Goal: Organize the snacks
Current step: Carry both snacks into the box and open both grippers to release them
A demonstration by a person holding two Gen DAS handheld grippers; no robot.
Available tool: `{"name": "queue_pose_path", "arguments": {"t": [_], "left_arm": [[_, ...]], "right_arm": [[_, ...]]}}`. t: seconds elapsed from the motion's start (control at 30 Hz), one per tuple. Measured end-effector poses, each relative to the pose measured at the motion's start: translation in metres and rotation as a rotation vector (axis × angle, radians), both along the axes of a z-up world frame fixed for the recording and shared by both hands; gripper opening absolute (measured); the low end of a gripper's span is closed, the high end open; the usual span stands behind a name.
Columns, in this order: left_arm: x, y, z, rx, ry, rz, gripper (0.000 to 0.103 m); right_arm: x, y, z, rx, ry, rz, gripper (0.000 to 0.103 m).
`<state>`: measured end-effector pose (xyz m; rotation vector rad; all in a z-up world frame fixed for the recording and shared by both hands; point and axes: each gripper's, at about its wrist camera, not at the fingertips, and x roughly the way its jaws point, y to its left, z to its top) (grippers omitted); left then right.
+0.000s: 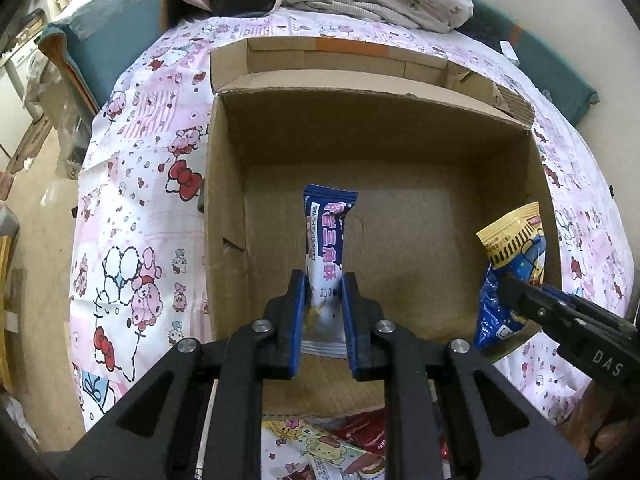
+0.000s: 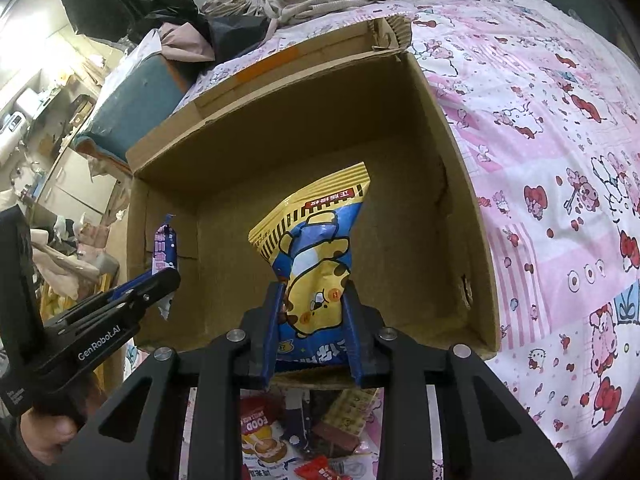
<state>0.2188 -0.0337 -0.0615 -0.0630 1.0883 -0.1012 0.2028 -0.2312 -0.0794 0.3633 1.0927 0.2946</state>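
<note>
1. Blue snack bar [image 1: 326,248] is pinched low down between the left gripper [image 1: 323,296] fingers, long axis pointing to 12 over the cardboard box [image 1: 372,120].
2. Right gripper [image 2: 316,304] is clamped on the yellow-blue snack bag [image 2: 316,240], top leaning to 1 o'clock over the same box.

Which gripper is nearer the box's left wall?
Left. The left gripper, gripping the blue-white snack bar, hangs beside the cardboard box's left wall; the right gripper, holding the yellow-blue bag, is further right.
</note>
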Motion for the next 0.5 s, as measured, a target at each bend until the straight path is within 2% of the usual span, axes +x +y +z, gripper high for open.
{"name": "queue_pose_path", "arguments": {"t": [0.27, 0.3, 0.33, 0.37, 0.4, 0.47, 0.5], "left_arm": [[-0.001, -0.001, 0.003, -0.002, -0.007, -0.006, 0.015], [-0.002, -0.002, 0.005, 0.008, -0.021, -0.01, 0.017], [-0.003, -0.002, 0.007, 0.011, -0.029, -0.013, 0.027], [-0.003, -0.003, 0.009, 0.013, -0.039, -0.015, 0.043], [-0.004, -0.003, 0.011, 0.014, -0.05, -0.014, 0.052], [-0.007, -0.003, 0.016, 0.011, -0.076, -0.015, 0.081], [-0.008, -0.004, 0.019, 0.01, -0.088, -0.017, 0.085]], "right_arm": [[0.002, -0.004, 0.002, 0.031, -0.007, -0.009, 0.032], [0.002, -0.005, 0.002, 0.035, -0.006, -0.015, 0.037], [0.002, -0.006, 0.002, 0.039, -0.006, -0.021, 0.052], [0.001, -0.008, 0.002, 0.052, -0.008, -0.027, 0.064], [0.001, -0.01, 0.004, 0.059, -0.019, -0.041, 0.082], [-0.001, -0.011, 0.01, 0.054, -0.057, -0.058, 0.085], [-0.001, -0.011, 0.012, 0.051, -0.067, -0.049, 0.085]]}}
